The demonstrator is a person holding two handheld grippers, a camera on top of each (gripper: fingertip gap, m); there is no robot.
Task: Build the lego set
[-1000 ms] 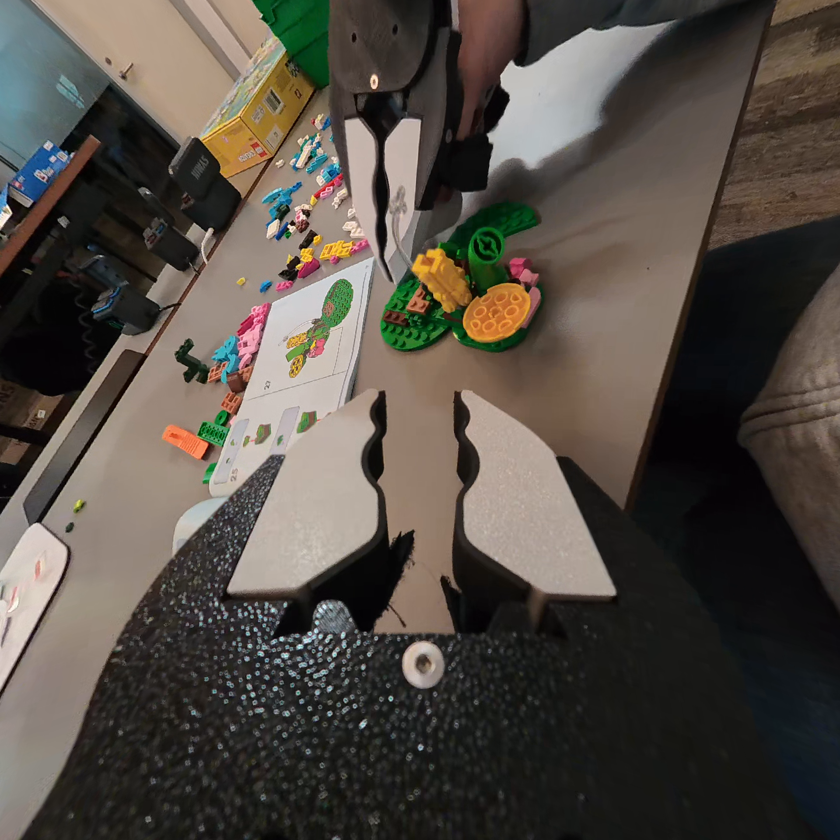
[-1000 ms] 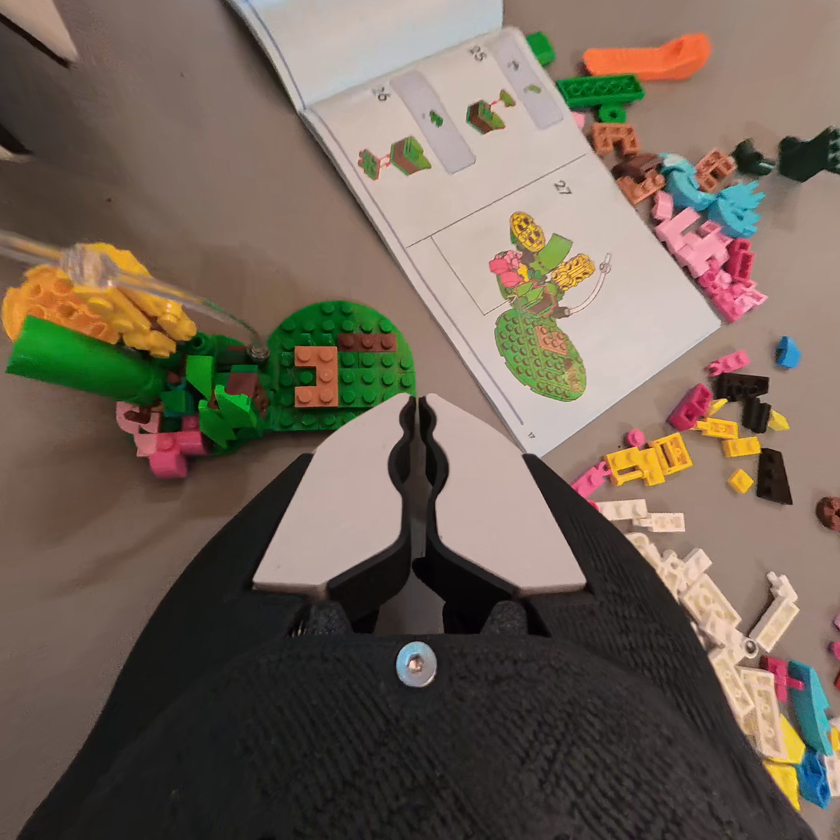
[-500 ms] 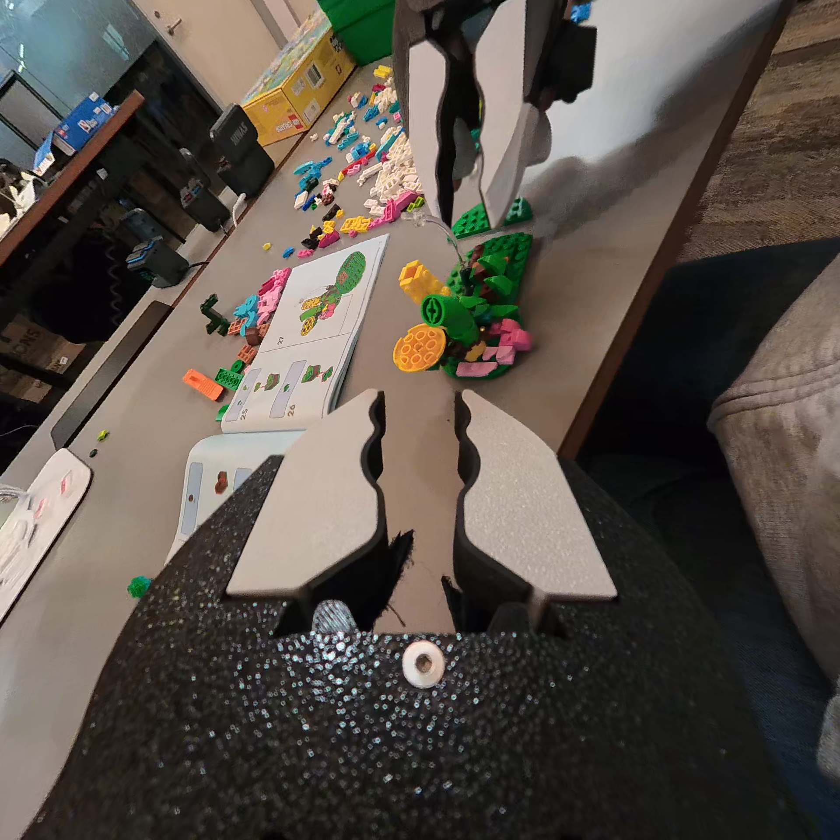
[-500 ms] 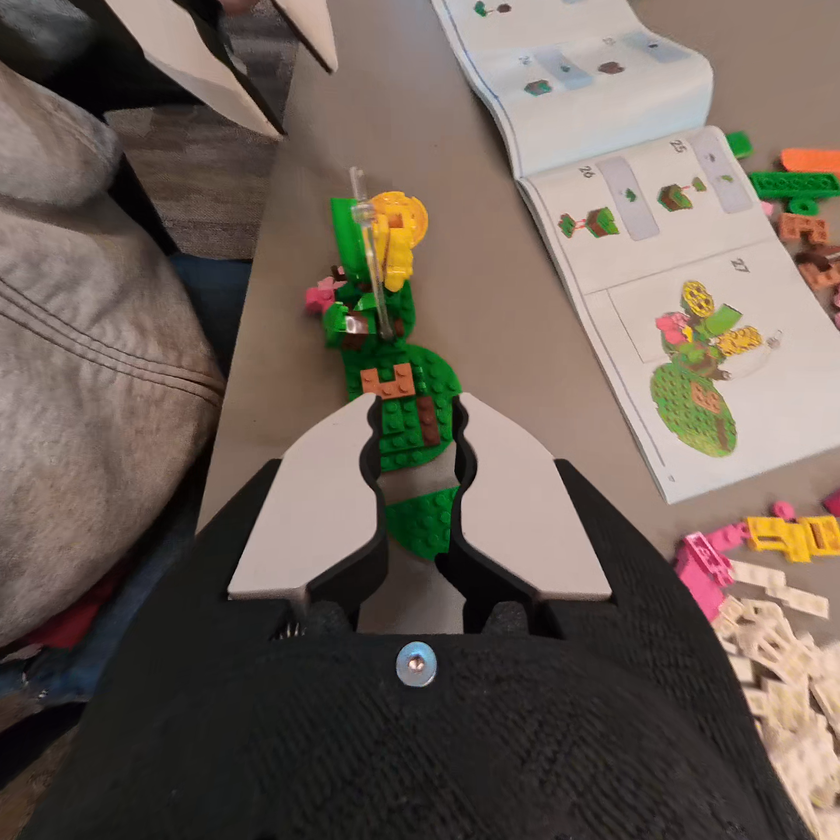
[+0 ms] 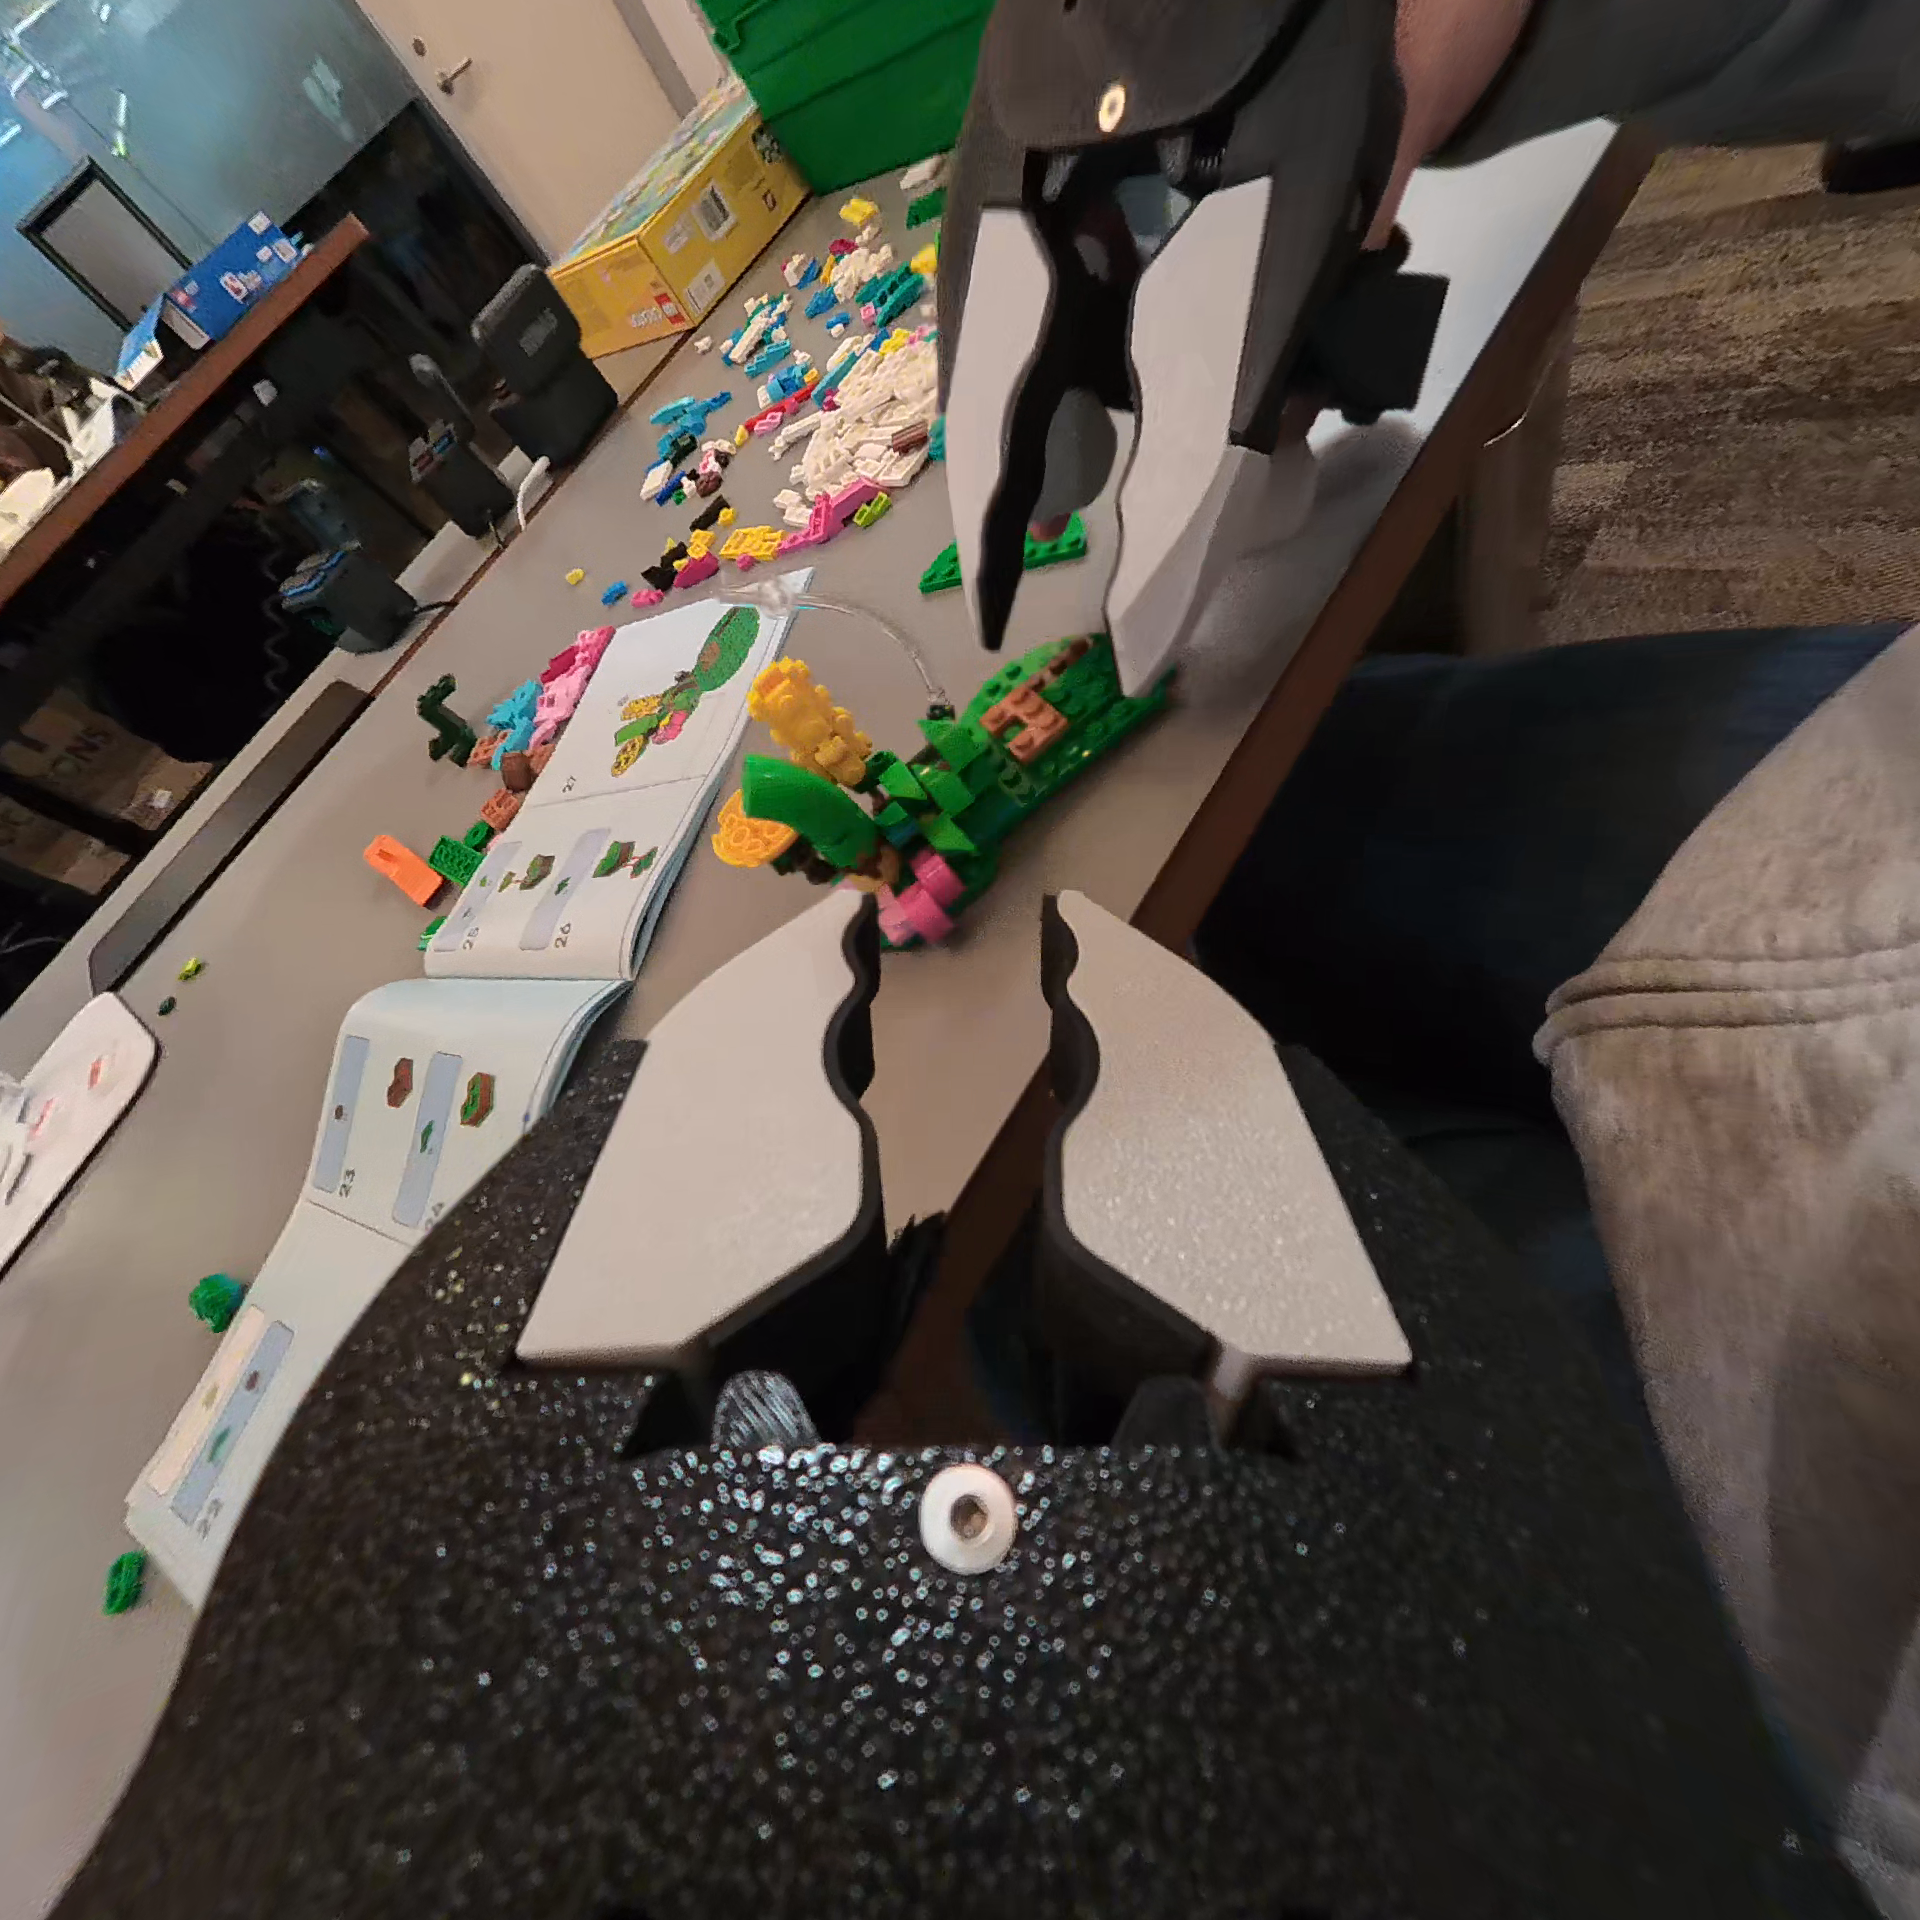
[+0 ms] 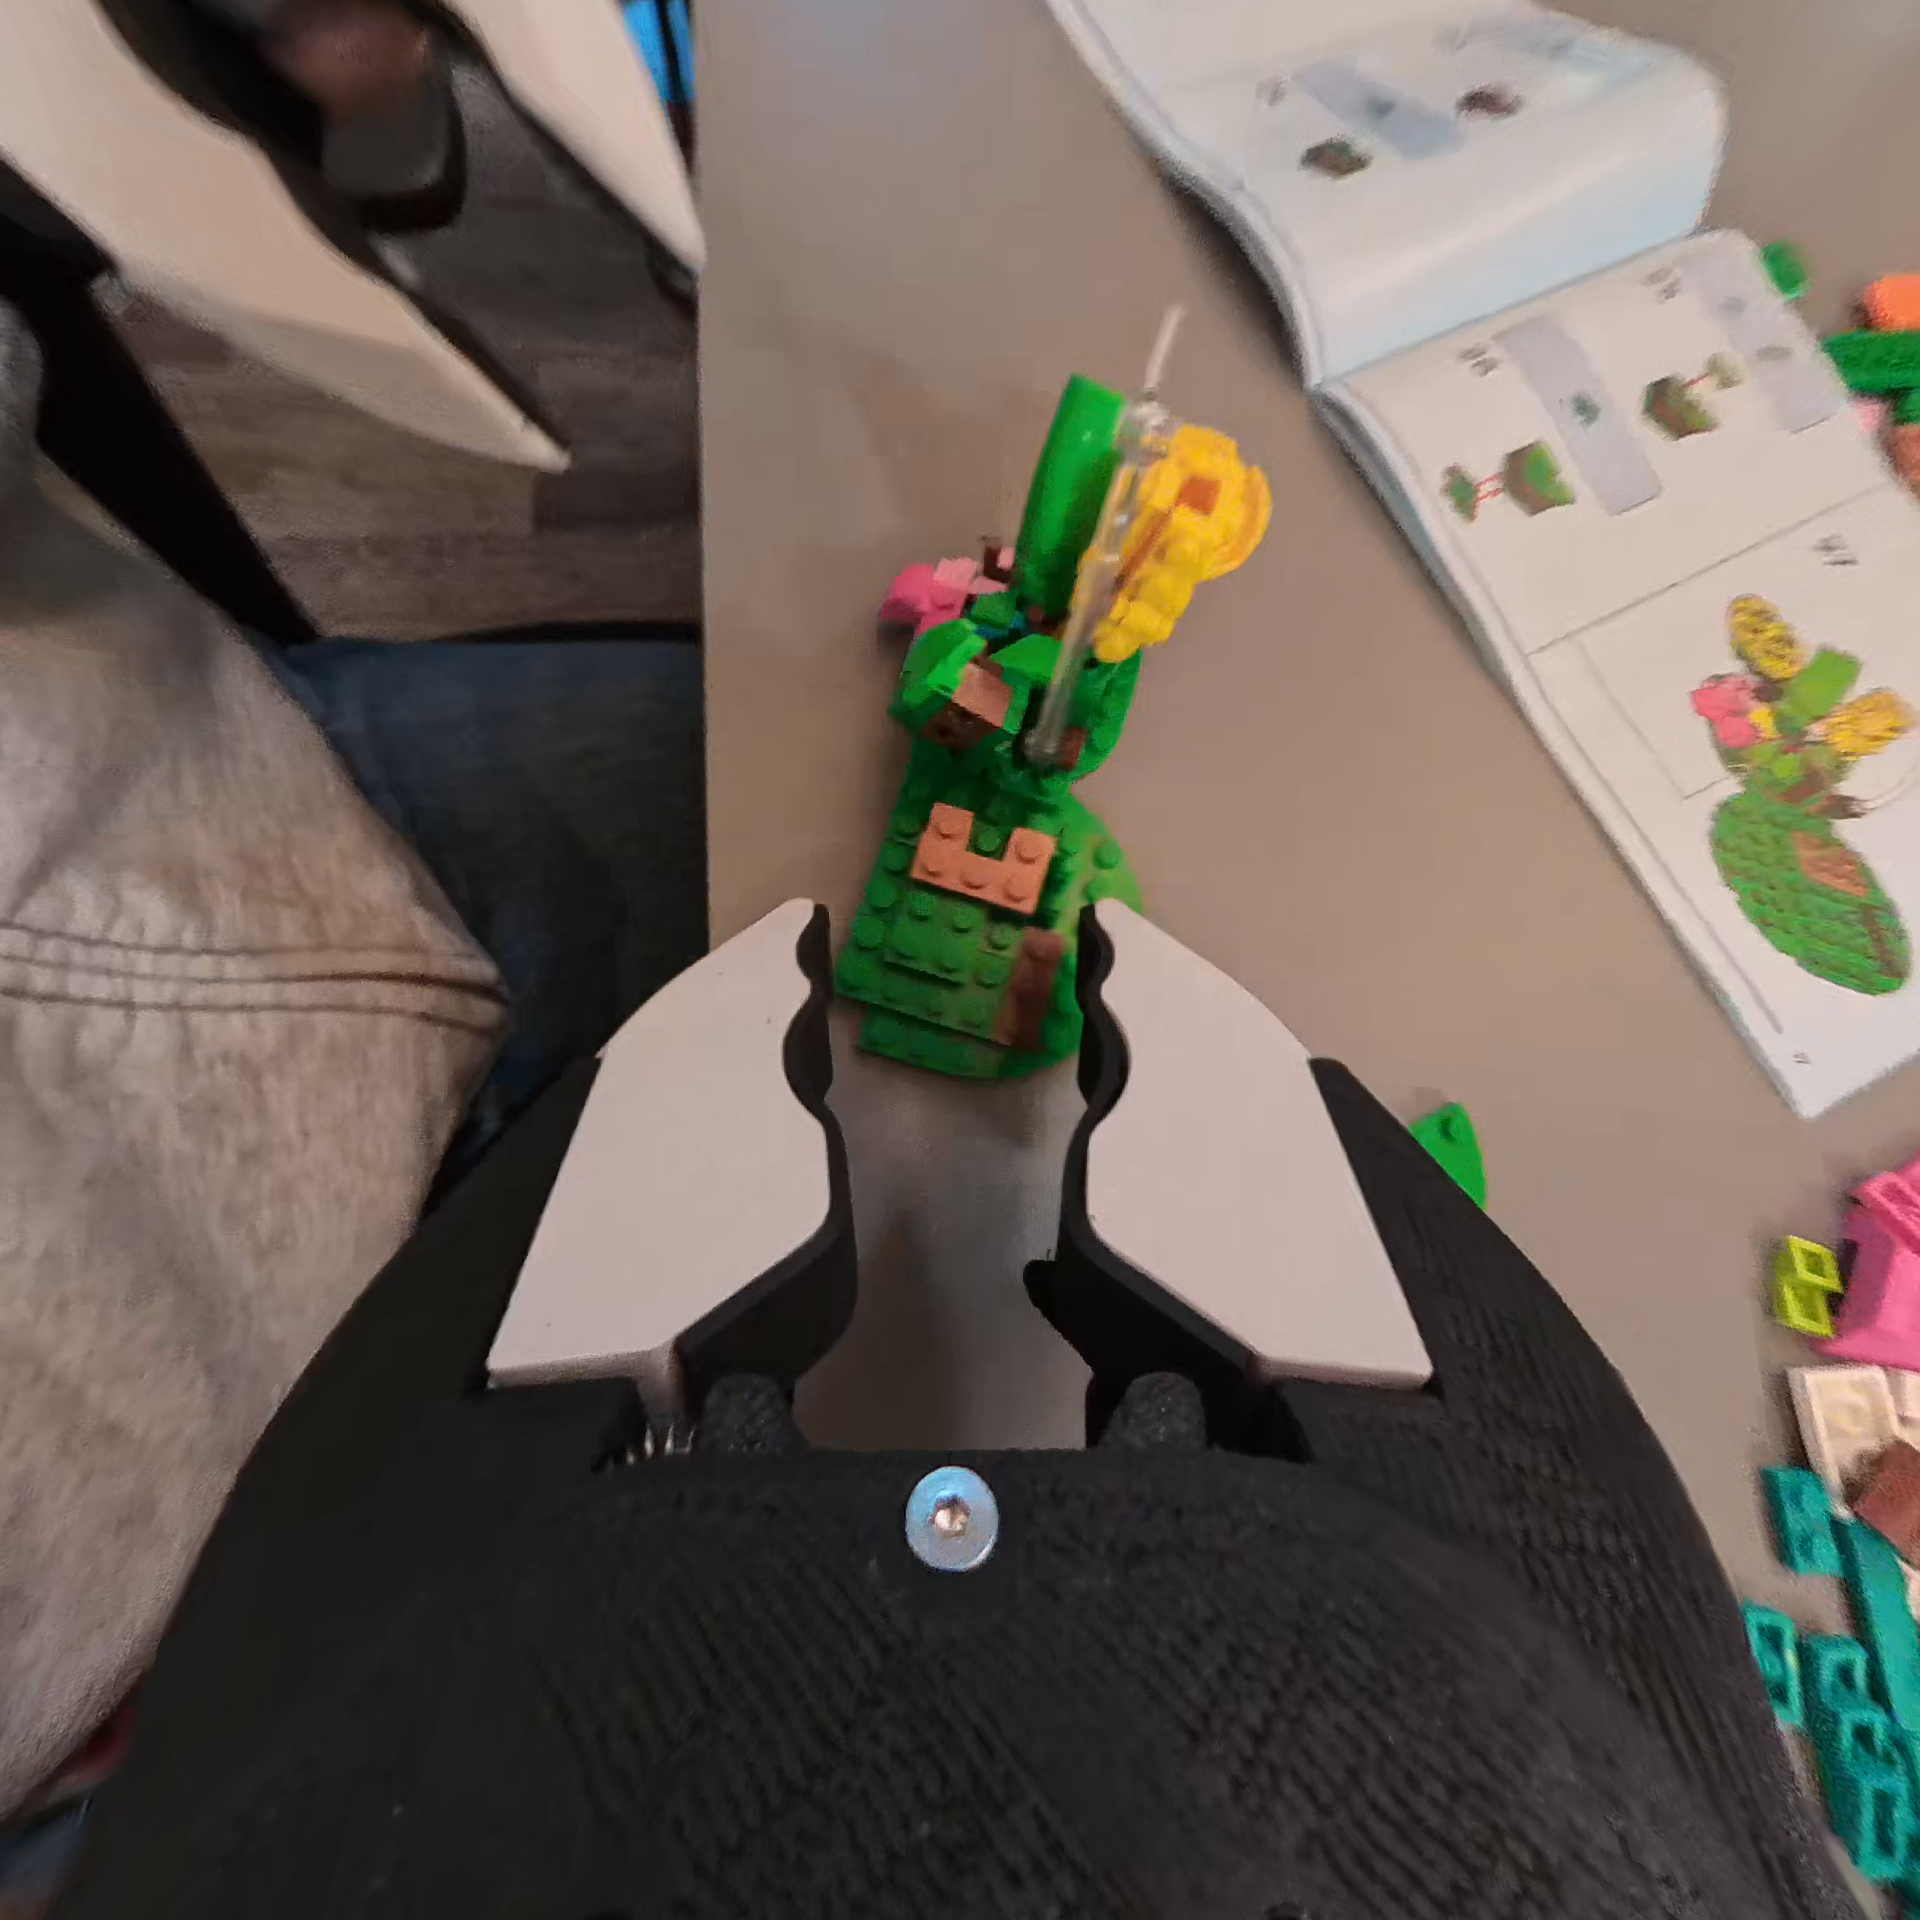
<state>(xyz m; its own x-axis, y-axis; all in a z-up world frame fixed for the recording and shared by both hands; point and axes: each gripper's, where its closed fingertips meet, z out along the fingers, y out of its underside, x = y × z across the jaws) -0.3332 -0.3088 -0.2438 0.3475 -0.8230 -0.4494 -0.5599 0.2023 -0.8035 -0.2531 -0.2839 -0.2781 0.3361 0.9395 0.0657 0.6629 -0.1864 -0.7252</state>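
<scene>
On table edge, I'm seeing right gripper (image 6: 951,971) spread, straddling green brick model (image 6: 961,956); left gripper (image 5: 956,935) hanging spread, bare; open booklet (image 5: 613,800), loose bricks (image 5: 842,416) crowding beside.

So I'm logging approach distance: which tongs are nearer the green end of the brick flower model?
Right. The right tongs stand open, straddling the green baseplate end of the brick flower model. The left tongs stand open, short of its opposite, pink-flower end.
</scene>
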